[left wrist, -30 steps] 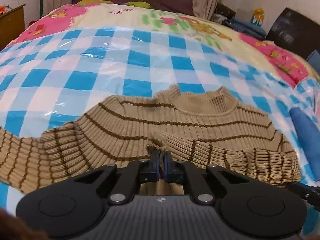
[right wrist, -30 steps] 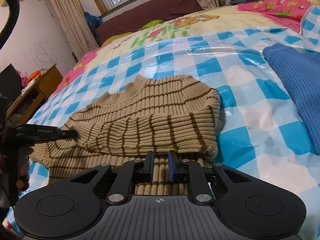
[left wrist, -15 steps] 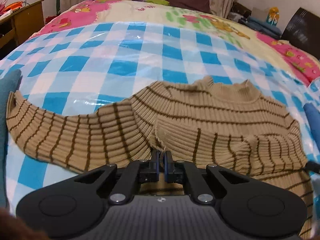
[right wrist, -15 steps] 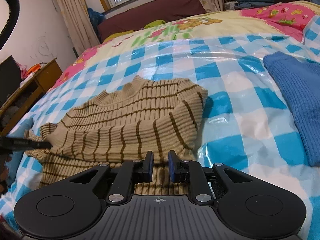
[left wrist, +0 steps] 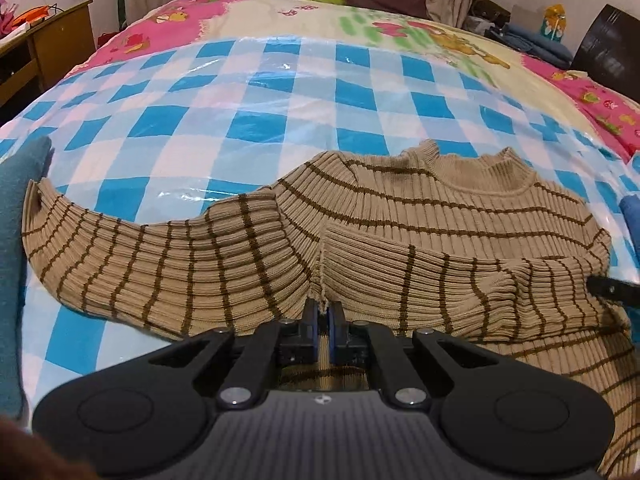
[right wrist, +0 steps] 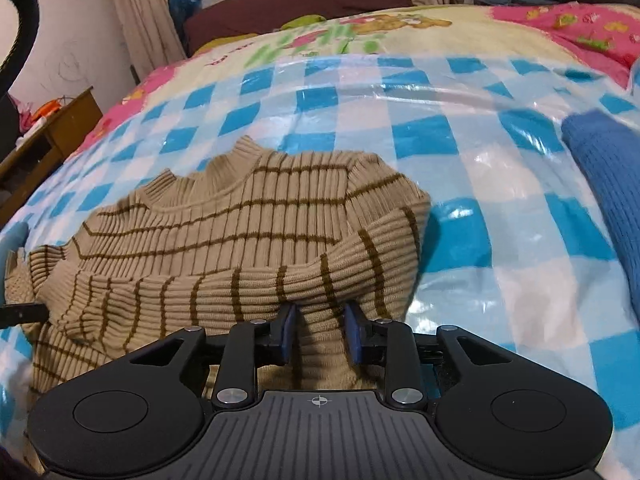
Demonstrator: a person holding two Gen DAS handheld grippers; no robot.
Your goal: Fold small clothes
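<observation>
My left gripper [left wrist: 324, 318] is pinched fully down on the cuff end of the folded-in sleeve [left wrist: 420, 276], thin knit edge caught between the pads. My right gripper [right wrist: 318, 332] is opening; jaws stand apart with sweater [right wrist: 240, 240] fabric between them, pads don't look like they press it, so I read that as release.

Sweater lies on the checked plastic sheet [left wrist: 280, 92] over the bed, collar at 12 o'clock in both wrist views. Right-side sleeve is laid across the chest, fold edge at about 3 o'clock in the right view. Other sleeve [left wrist: 120, 248] is spread out flat toward 9 o'clock in the left view, not folded.

Progress, my guess: roughly a third. Left to do: release cuff, fold second sleeve in, fold hem up to collar.

Room: bare sheet from 10 to 2 o'clock beyond the collar. Teal cloth [left wrist: 16, 260] touches or nearly touches the spread cuff at 9 o'clock. Blue knit [right wrist: 608, 184] sits at 2–3 o'clock in the right view, apart from the sweater. Wooden desk [left wrist: 48, 48] off the bed edge at 10 o'clock
</observation>
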